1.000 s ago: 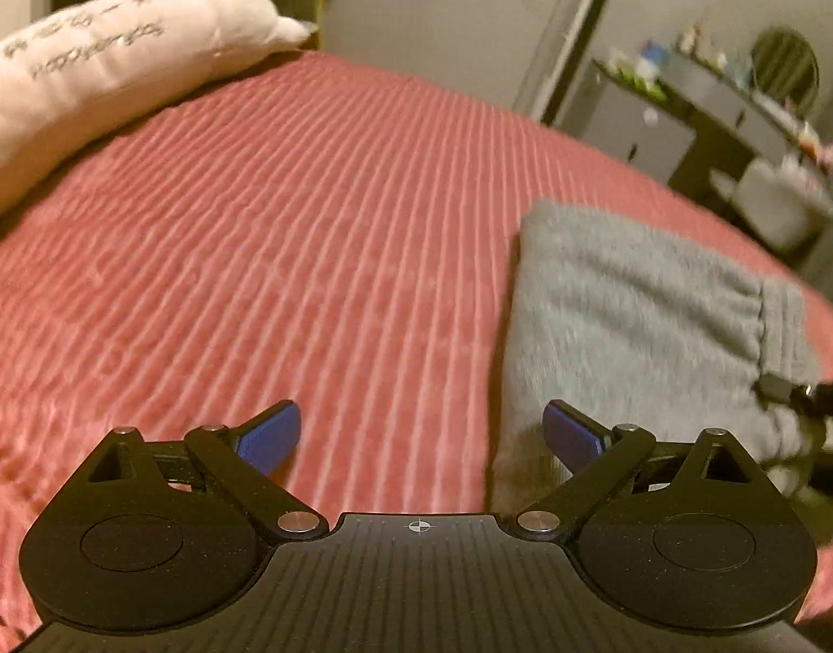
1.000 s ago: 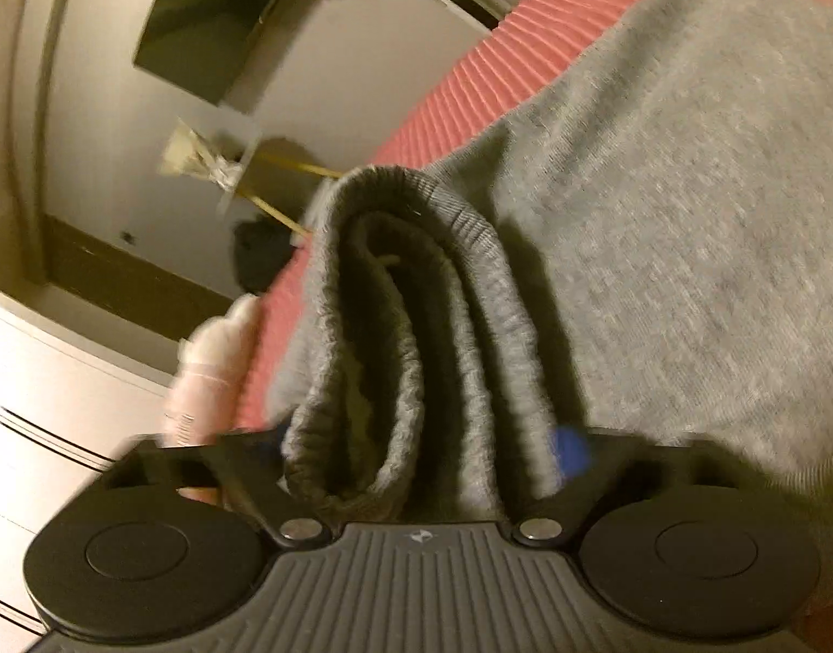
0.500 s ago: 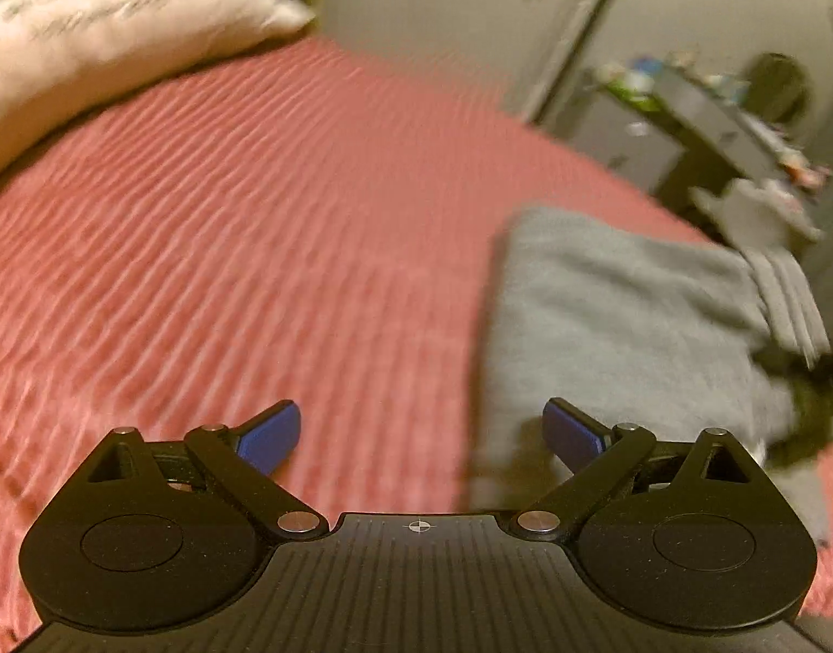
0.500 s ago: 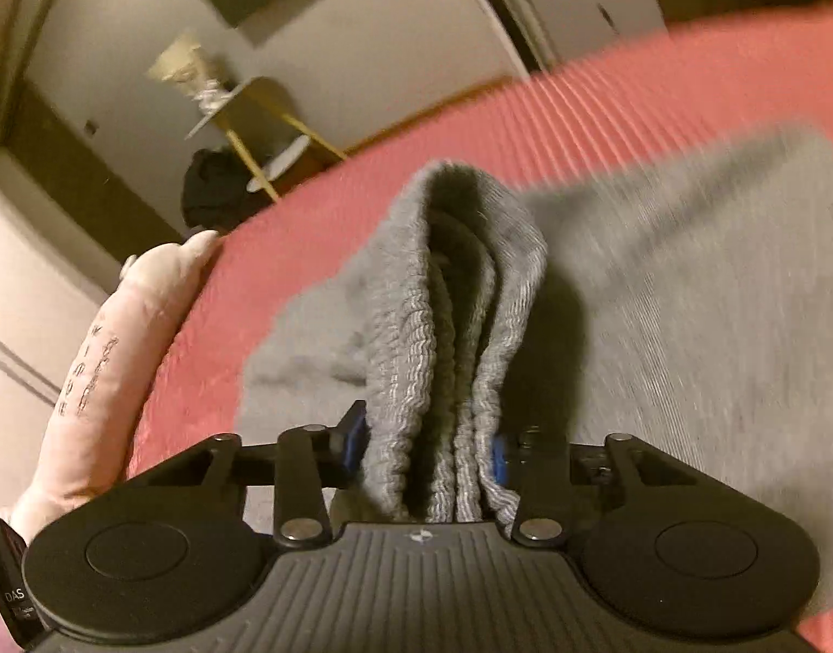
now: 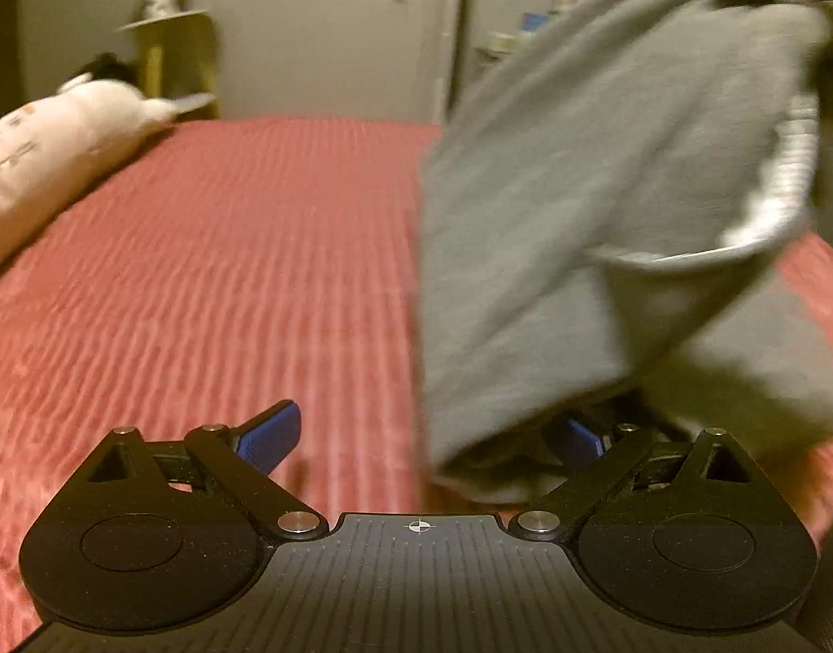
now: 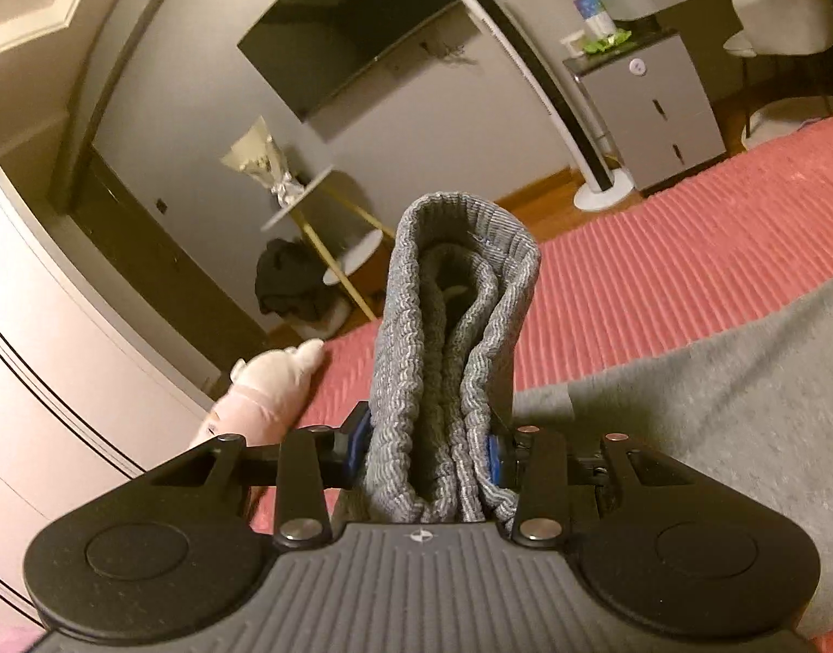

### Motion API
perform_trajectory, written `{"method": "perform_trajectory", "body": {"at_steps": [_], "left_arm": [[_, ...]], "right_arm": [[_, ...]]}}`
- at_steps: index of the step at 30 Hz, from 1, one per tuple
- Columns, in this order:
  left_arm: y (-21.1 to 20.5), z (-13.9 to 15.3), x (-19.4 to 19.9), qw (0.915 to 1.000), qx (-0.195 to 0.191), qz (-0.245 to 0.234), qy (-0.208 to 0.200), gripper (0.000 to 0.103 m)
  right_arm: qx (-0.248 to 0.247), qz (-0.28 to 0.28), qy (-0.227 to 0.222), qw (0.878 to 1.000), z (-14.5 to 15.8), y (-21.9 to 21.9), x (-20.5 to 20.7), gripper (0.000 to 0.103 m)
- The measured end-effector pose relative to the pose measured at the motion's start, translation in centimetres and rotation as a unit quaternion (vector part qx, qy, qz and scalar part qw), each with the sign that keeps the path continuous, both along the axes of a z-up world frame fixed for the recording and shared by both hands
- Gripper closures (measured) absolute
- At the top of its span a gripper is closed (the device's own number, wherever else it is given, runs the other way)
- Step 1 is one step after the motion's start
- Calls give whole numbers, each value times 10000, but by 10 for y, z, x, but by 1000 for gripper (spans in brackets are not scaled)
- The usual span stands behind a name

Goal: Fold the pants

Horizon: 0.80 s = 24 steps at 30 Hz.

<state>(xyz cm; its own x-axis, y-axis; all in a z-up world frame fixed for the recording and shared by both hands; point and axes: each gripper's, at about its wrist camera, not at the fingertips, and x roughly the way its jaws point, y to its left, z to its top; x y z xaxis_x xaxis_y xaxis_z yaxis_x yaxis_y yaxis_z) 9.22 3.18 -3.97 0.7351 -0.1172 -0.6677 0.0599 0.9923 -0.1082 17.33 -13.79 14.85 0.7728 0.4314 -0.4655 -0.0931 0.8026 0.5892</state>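
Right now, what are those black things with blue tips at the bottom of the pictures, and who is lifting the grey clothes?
Those black things are two hand-held grabbers. A person holds one in each hand, and each has a small camera looking out along its two blue-tipped fingers, so each picture is one grabber's view.

One picture is from the left gripper. Its fingers are spread wide and pinch nothing, though a corner of the grey pants hangs between them. Beneath is a red ribbed bedspread with a pink plush toy at the far side.

The other picture is from the right gripper. Its jaws have just been closing and squeeze the bunched waistband, lifting that end of the pants off the bed, probably to fold them over.
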Motion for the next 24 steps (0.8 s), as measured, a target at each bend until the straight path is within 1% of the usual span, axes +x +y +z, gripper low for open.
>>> {"method": "perform_trajectory", "body": {"at_steps": [1,2,3,4,5,6,7,8,10,13,15,17,18,19,20,21,22,23,24], "left_arm": [[1,-3,3,10000,-67,14,67,6],[0,-4,5,9999,-93,11,136,11],[0,-6,7,9997,-71,-3,215,25],[0,-8,10,9994,-152,-70,299,34],[2,-7,9,9989,-311,-145,304,44],[3,-5,7,9988,-393,-187,219,48],[1,-2,4,9989,-394,-235,68,53],[-3,1,0,9989,-338,-316,-55,61],[-13,7,-8,9983,-159,-494,-262,69],[-36,15,-18,9959,228,-677,-562,70],[-51,18,-23,9940,406,-754,-678,67],[-65,18,-28,9930,538,-787,-700,53],[-70,14,-31,9926,606,-812,-674,50],[-75,12,-30,9922,702,-839,-591,44],[-77,4,-27,9920,826,-867,-387,41],[-83,3,-25,9920,878,-885,-194,41],[-83,3,-24,9924,850,-895,-15,41],[-78,6,-27,9933,707,-912,92,40],[-71,13,-29,9946,456,-931,114,38]], "right_arm": [[55,-43,-16,10000,2,-5,-2,64],[111,-81,-8,9999,2,-11,-5,64],[151,-126,-5,9998,3,-20,-10,64],[161,-179,-25,9997,3,-26,-13,64],[130,-263,-74,9995,5,-34,-15,64],[99,-324,-95,9994,6,-42,-18,64],[124,-371,-83,9992,4,-49,-20,64],[174,-407,-58,9990,3,-58,-21,64],[191,-516,-26,9985,-4,-73,-25,65],[254,-720,17,9971,-18,-99,-31,65],[306,-887,43,9956,-27,-117,-36,65],[298,-1019,61,9943,-38,-131,-40,65],[263,-1087,84,9937,-45,-139,-41,65],[273,-1105,131,9934,-52,-148,-42,64],[285,-1100,197,9933,-60,-156,-43,64],[245,-1244,361,9913,-71,-166,-42,60],[116,-1472,494,9878,-79,-173,-43,50],[-111,-1782,619,9820,-84,-181,-46,46],[-223,-1903,623,9795,-87,-186,-49,46]]}}
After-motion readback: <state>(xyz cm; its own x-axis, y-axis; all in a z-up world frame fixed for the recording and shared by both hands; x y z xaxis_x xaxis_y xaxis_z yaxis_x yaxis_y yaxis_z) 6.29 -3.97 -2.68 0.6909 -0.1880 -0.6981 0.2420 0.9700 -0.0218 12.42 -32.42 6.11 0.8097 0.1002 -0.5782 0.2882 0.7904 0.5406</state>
